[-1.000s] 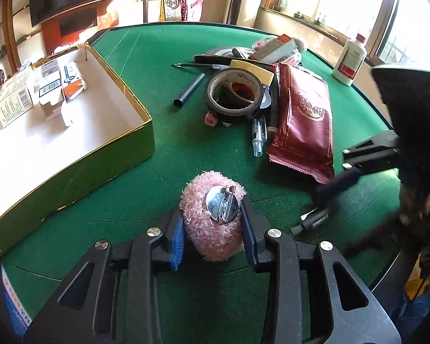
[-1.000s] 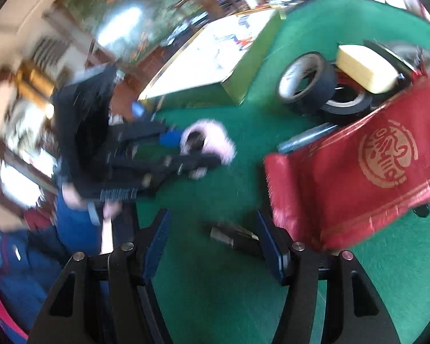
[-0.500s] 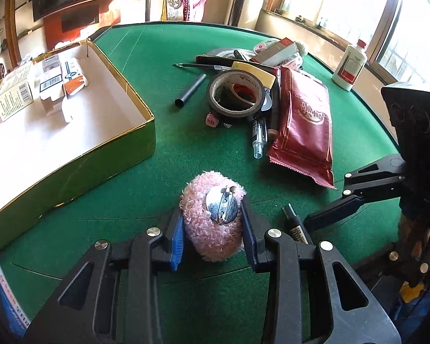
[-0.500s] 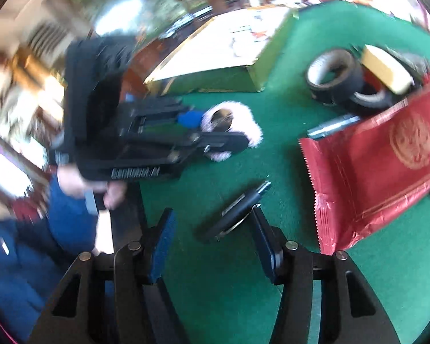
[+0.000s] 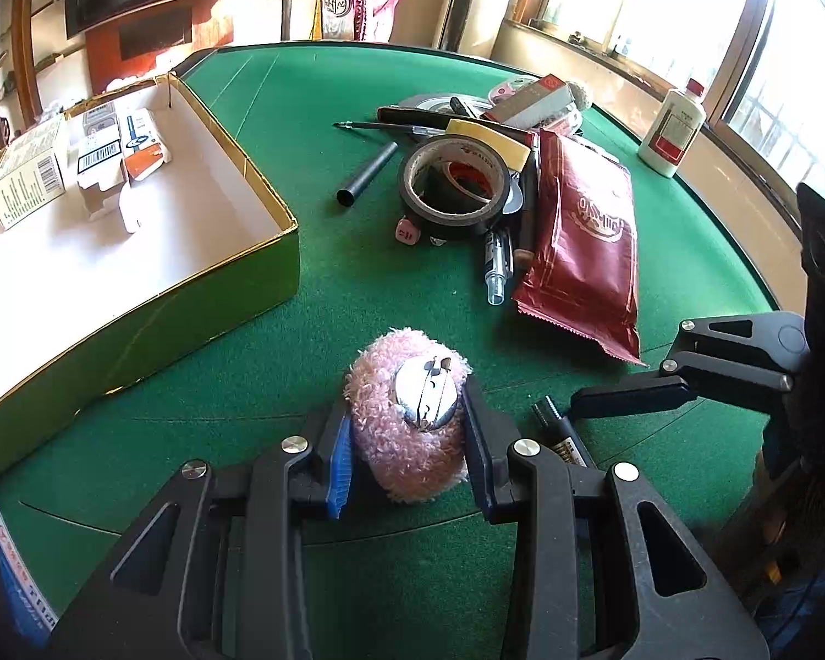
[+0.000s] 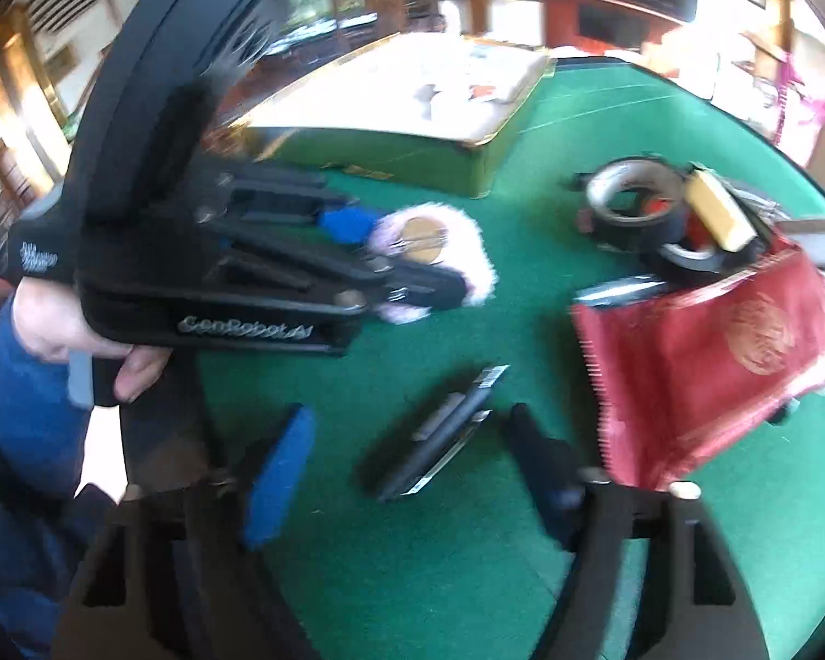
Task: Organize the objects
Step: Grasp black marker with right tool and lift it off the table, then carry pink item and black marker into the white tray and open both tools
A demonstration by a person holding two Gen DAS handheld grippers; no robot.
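My left gripper (image 5: pixel 407 418) is shut on a pink fluffy puff (image 5: pixel 379 440) with a round metal clip on top, just above the green felt. The same gripper (image 6: pixel 412 247) and puff (image 6: pixel 467 253) appear in the right wrist view, with a hand on the handle. A black marker (image 6: pixel 434 440) lies on the felt between the fingers of my right gripper (image 6: pixel 412 423). Its jaws are closing a little, and the pads stand clear of the marker. In the left wrist view the marker (image 5: pixel 561 429) pokes out beside my right gripper's finger (image 5: pixel 627 396).
A green box with gold rim (image 5: pixel 236 165) stands at the left and holds small cartons (image 5: pixel 27 176). Ahead lie tape rolls (image 5: pixel 454 187), a red packet (image 5: pixel 583 242), a black tube (image 5: pixel 366 176), pens, a pink die (image 5: pixel 405 232) and a white bottle (image 5: pixel 671 129).
My right gripper has swung round over the marker, which now lies centred between its fingers, and its jaws have narrowed. The left gripper has kept still with the puff.
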